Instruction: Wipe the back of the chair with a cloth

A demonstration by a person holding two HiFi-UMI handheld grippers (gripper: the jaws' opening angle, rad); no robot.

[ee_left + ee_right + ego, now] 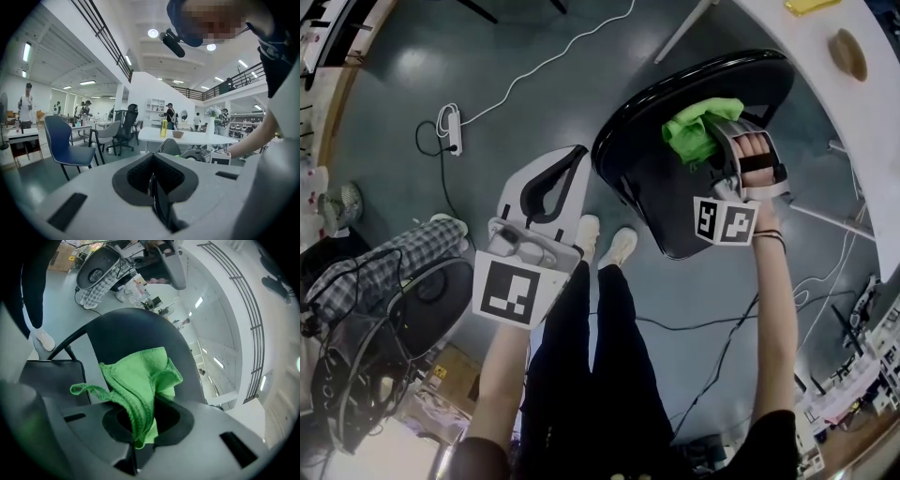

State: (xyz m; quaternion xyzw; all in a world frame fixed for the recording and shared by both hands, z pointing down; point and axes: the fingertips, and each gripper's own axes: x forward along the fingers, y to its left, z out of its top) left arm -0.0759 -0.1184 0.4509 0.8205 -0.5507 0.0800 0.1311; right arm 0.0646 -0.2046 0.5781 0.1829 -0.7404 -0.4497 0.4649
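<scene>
At your right side, the right claw [715,141] is closed on the green cloth [140,380]. One fold is pinched between the jaws and the rest spreads out against the dark back of the chair [140,329]. From the head view the cloth lies on the upper part of the black chair, close to its glossy rim. Your left claw [567,169] is apart from the chair, over the floor [516,103]. Its jaws are together and hold nothing.

The floor is smooth, grey-blue and a little shiny. A white power strip [455,131] lies on it with a white cable running away to the top. Your white shoes [605,242] stand just beside the chair. A white curved counter [825,103] is near the chair and carries a brown bowl [847,53]. The left gripper view shows a large bright hall with a blue chair [65,140], a black office chair [127,126], a yellow bottle [163,127] on the counter, ceiling lights, a railed balcony, and several people far behind.
</scene>
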